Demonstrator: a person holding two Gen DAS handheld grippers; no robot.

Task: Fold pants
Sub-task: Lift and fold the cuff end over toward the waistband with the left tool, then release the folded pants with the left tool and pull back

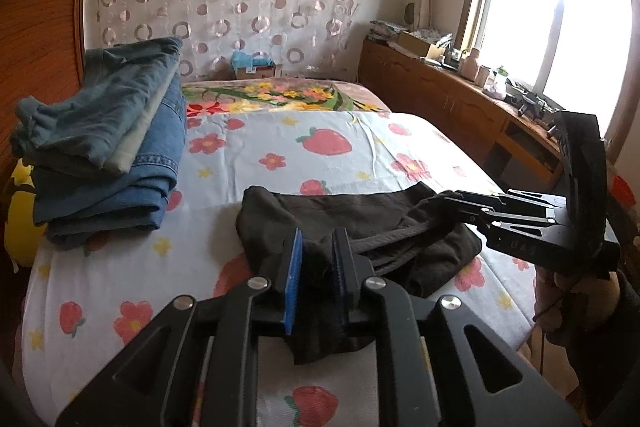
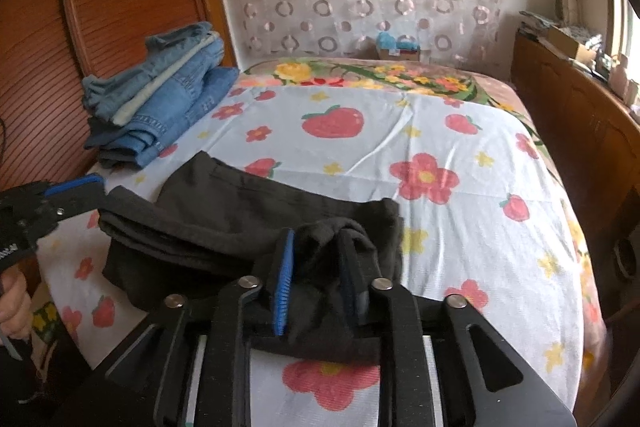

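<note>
Your dark pants (image 1: 352, 227) lie folded on the near part of the strawberry-print sheet (image 1: 340, 155), cloth between the slightly parted jaws of both left gripper (image 1: 316, 259) and right gripper (image 2: 316, 267), apparently letting go, near the folded jeans stack (image 1: 108, 143).

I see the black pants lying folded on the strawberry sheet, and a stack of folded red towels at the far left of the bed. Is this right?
Not quite. The stack at the far left holds folded blue denim jeans, not red towels; the left wrist view shows it clearly. The black pants do lie folded on the strawberry sheet.
</note>
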